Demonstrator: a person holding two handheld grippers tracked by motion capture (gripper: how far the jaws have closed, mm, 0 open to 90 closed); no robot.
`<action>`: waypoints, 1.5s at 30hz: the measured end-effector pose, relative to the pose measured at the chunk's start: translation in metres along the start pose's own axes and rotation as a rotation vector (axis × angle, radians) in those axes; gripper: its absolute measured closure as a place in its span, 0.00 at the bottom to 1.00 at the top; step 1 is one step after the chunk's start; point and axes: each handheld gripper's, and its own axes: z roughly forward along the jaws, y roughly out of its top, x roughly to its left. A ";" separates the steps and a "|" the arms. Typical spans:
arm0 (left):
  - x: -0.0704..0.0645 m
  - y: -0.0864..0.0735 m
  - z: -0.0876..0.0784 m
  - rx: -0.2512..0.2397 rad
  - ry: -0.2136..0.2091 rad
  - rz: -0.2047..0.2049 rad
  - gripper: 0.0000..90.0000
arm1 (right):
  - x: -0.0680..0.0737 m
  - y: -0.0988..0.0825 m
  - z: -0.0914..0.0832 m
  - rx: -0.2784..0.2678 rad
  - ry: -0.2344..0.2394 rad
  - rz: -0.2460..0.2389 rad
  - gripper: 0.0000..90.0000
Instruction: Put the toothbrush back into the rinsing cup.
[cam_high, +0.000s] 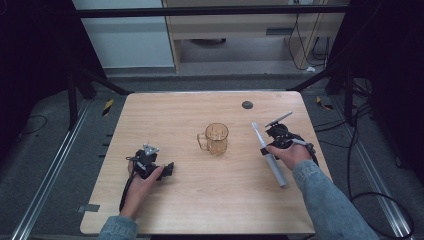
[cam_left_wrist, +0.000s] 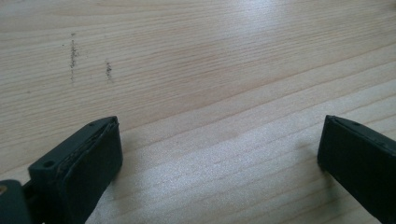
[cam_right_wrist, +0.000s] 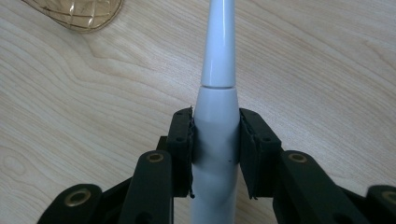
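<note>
Smooth white toothbrush (cam_right_wrist: 219, 107) clamped in right gripper (cam_right_wrist: 215, 149), left gripper (cam_left_wrist: 219, 154) fingers wide over woodgrain table (cam_left_wrist: 196, 56)

No readable text for you here, no labels, brands, numbers or signs legible on anything in your views.

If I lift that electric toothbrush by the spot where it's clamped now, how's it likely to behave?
The toothbrush looks like rigid plastic, so it probably won't flex. Its smooth round body may slip or twist between the right gripper pads. It is clamped nearer the neck, with the long handle behind, so the tail end may sag.
</note>
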 end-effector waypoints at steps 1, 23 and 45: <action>0.000 0.000 0.000 0.000 0.000 0.000 0.00 | 0.000 0.000 0.000 0.000 0.000 0.000 0.75; 0.000 0.000 0.000 -0.001 0.000 -0.001 0.00 | -0.001 0.011 -0.031 -0.089 -0.006 0.002 0.75; 0.000 0.000 0.000 -0.001 0.000 -0.001 0.00 | 0.007 0.027 -0.054 -0.293 -0.040 -0.011 0.75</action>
